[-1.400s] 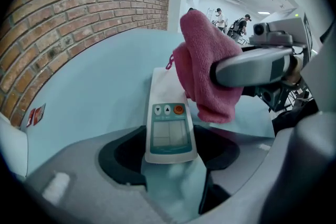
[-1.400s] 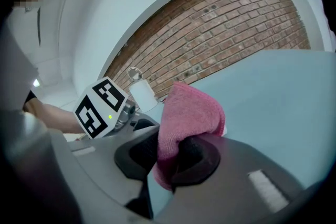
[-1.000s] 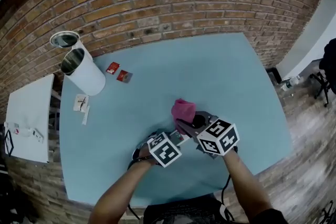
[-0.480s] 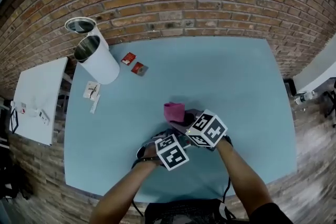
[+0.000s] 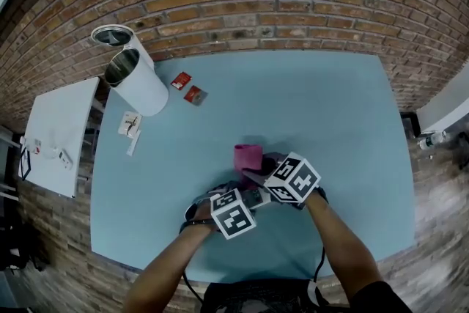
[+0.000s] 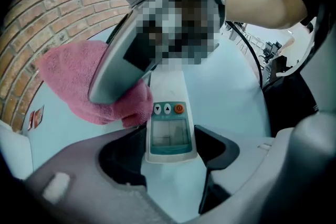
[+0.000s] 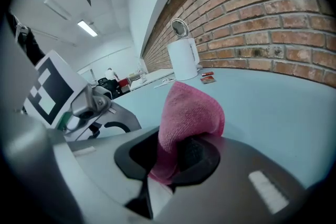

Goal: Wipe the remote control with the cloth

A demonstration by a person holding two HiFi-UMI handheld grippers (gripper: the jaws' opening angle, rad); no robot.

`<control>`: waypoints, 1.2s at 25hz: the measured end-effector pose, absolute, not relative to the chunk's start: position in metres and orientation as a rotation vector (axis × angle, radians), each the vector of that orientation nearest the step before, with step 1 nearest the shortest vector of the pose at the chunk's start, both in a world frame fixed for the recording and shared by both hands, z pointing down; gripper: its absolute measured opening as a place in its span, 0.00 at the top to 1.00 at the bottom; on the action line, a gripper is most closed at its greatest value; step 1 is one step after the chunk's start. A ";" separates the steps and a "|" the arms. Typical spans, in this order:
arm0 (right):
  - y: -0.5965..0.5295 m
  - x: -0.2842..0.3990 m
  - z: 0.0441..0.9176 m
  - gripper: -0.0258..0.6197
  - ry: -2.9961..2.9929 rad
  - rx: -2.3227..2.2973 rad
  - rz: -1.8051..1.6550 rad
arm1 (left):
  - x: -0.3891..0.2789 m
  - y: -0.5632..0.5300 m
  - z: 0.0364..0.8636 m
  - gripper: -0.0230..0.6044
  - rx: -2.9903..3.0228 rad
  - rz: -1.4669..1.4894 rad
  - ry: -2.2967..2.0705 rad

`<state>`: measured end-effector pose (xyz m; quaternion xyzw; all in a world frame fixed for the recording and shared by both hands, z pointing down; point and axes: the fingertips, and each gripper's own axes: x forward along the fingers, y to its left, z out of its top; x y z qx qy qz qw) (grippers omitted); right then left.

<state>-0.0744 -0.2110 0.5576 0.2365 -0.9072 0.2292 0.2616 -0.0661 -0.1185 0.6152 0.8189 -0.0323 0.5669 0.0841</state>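
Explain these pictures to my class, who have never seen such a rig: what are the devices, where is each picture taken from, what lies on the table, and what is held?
No robot here: a person holds a two-jaw gripper in each hand. The head view looks down from the person's head; each gripper view looks along that gripper's jaws. The left gripper clamps a white remote control; the right gripper pinches a pink cloth beside it. On the blue table are a white canister and small red packets.

The left claw (image 6: 170,145) and right claw (image 7: 173,159), both grey, bear black-and-white marker cubes (image 5: 233,212).
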 end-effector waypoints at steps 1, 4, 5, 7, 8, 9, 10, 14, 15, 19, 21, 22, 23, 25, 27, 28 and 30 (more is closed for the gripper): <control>-0.211 -0.071 0.558 0.86 -2.457 0.645 0.623 | -0.067 -0.118 0.615 0.50 2.443 1.692 -0.097; -0.213 -0.062 0.558 0.86 -2.460 0.654 0.624 | -0.067 -0.119 0.616 0.50 2.435 1.699 -0.102; -0.213 -0.059 0.558 0.86 -2.462 0.658 0.625 | -0.067 -0.119 0.616 0.50 2.431 1.703 -0.103; -0.215 -0.052 0.558 0.86 -2.467 0.671 0.635 | -0.067 -0.119 0.616 0.50 2.422 1.714 -0.102; -0.216 -0.048 0.558 0.86 -2.470 0.681 0.642 | -0.067 -0.119 0.616 0.50 2.417 1.721 -0.101; -0.217 -0.044 0.557 0.86 -2.472 0.691 0.650 | -0.067 -0.119 0.616 0.50 2.411 1.728 -0.100; -0.218 -0.041 0.557 0.86 -2.474 0.702 0.657 | -0.068 -0.119 0.616 0.50 2.406 1.733 -0.100; -0.220 -0.023 0.557 0.86 -2.478 0.744 0.690 | -0.069 -0.118 0.616 0.50 2.391 1.747 -0.102; -0.220 -0.018 0.557 0.86 -2.478 0.755 0.697 | -0.069 -0.118 0.616 0.50 2.388 1.751 -0.103; -0.222 -0.005 0.556 0.86 -2.481 0.783 0.708 | -0.070 -0.119 0.617 0.50 2.375 1.767 -0.112; -0.221 0.001 0.556 0.86 -2.483 0.797 0.719 | -0.070 -0.119 0.617 0.50 2.369 1.773 -0.113; -0.221 0.004 0.556 0.86 -2.484 0.807 0.726 | -0.071 -0.119 0.617 0.50 2.367 1.775 -0.113; -0.221 0.008 0.555 0.86 -2.485 0.818 0.733 | -0.070 -0.119 0.617 0.50 2.365 1.776 -0.113; -0.220 0.015 0.556 0.86 -2.484 0.844 0.746 | -0.070 -0.119 0.616 0.50 2.367 1.772 -0.115; -0.220 0.021 0.556 0.86 -2.483 0.877 0.765 | -0.070 -0.121 0.615 0.50 2.379 1.758 -0.128; -0.220 0.024 0.555 0.86 -2.484 0.900 0.783 | -0.070 -0.122 0.615 0.50 2.387 1.750 -0.134; -0.220 0.031 0.548 0.86 -2.497 0.958 0.832 | -0.071 -0.122 0.614 0.51 2.401 1.731 -0.145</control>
